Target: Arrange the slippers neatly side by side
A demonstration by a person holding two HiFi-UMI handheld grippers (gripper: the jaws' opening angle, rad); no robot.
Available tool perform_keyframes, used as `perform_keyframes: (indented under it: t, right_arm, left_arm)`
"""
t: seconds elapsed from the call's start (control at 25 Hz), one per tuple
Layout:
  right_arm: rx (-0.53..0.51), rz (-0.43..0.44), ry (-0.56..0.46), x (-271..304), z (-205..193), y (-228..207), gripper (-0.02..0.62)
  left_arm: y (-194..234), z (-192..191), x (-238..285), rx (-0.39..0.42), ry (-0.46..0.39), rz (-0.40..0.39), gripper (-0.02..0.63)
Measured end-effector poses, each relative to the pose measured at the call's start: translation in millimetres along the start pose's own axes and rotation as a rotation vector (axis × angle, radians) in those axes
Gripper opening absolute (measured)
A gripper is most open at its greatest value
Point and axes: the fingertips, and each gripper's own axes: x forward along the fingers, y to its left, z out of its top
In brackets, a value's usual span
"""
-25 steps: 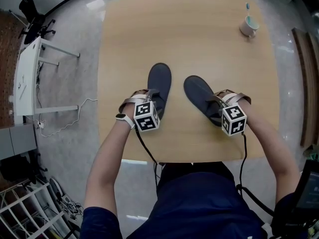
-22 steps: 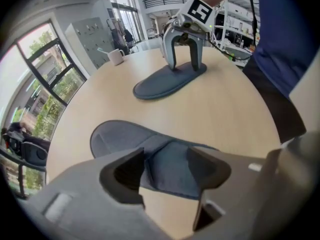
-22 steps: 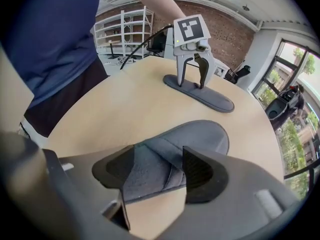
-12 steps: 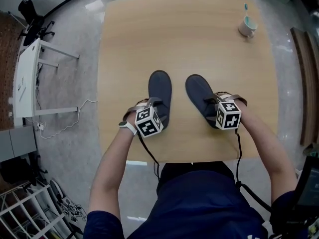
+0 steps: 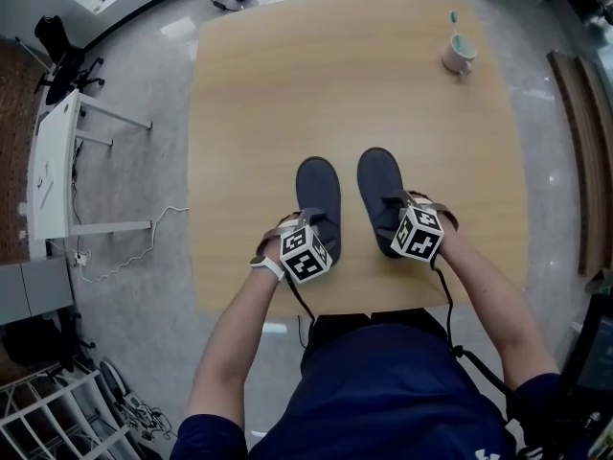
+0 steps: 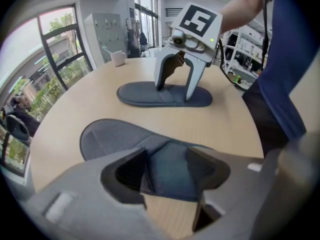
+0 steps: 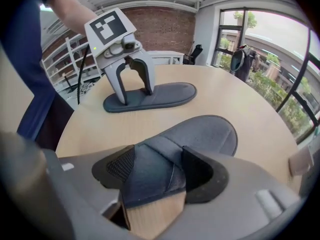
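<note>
Fingers of the left gripper [image 5: 312, 220], having just closed a little, clamp the strap of the left slipper [image 5: 318, 185]; the right gripper [image 5: 397, 209] likewise pinches the right slipper [image 5: 379, 180]. Both soles run away from the fingers across the tabletop [image 5: 249, 113], nearly parallel, with the right toe leaning slightly inward.

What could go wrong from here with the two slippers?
1. The right slipper lies angled, with its toe nearer the left slipper than its heel; pushing closer may knock the toes together.
2. The right gripper pinches the soft upper, which looks bunched; release may shift it.
3. The left gripper, jaws just closing on its slipper, sits near the table edge; pulling back may overhang the heel.
</note>
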Motion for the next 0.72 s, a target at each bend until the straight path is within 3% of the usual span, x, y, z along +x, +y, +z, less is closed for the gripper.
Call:
perform_keyframes:
  t: [0.32, 0.72]
  right_arm:
    - [0.178, -0.107, -0.031, 3.6, 7.9, 12.2, 0.307]
    - [0.188, -0.116, -0.041, 6.2, 8.6, 28.1, 0.307]
  left_arm:
    - [-15.3, 12.9, 6.4, -0.049, -0.016, 0.033, 0.262]
    - [-30.7, 31.8, 17.5, -0.053, -0.034, 0.035, 0.262]
